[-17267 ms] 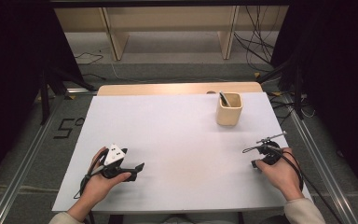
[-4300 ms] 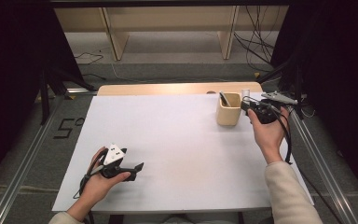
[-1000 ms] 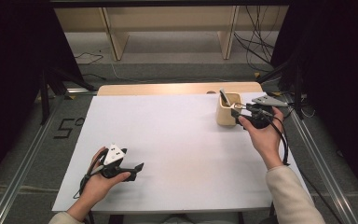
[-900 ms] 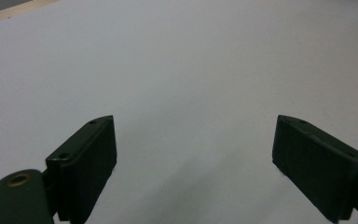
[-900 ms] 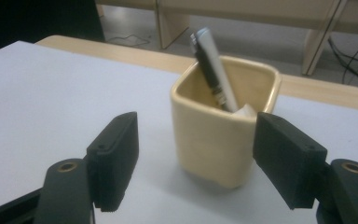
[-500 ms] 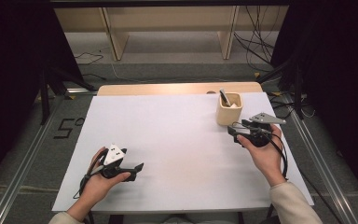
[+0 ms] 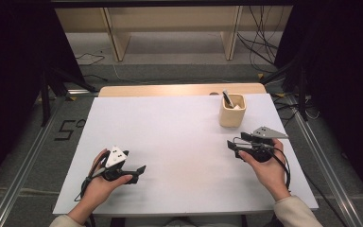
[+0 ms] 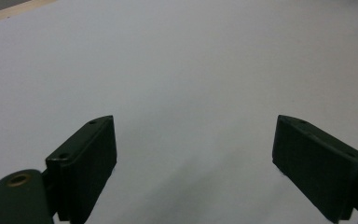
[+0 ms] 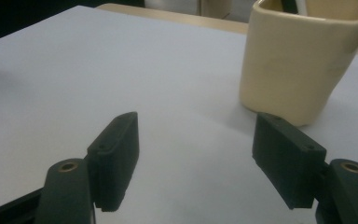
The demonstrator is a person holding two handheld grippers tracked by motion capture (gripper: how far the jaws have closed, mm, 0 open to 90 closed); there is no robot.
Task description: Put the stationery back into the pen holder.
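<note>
I am holding the right gripper (image 7: 232,144) low over the white table (image 7: 179,137), just short of the cup (image 7: 232,110), with its jaws spread wide and nothing between them. In the right gripper view the cup (image 9: 303,56) is standing upright a little beyond the right-hand jaw, apart from it, not yet framed by the gap. A dark, slim thing (image 7: 227,98) is leaning inside the cup against its far-left rim; I cannot tell what it is.

The left gripper (image 7: 139,169) is resting near the front edge of the table, well apart from the cup, its jaws also wide and empty, looking at bare table (image 8: 205,60).

I am judging this as the approach step: the right gripper is lining up on the cup. Next I am needing to swing the jaws toward the cup so its wall or the leaning thing sits between them, then close gently so the cup is not tipping.
</note>
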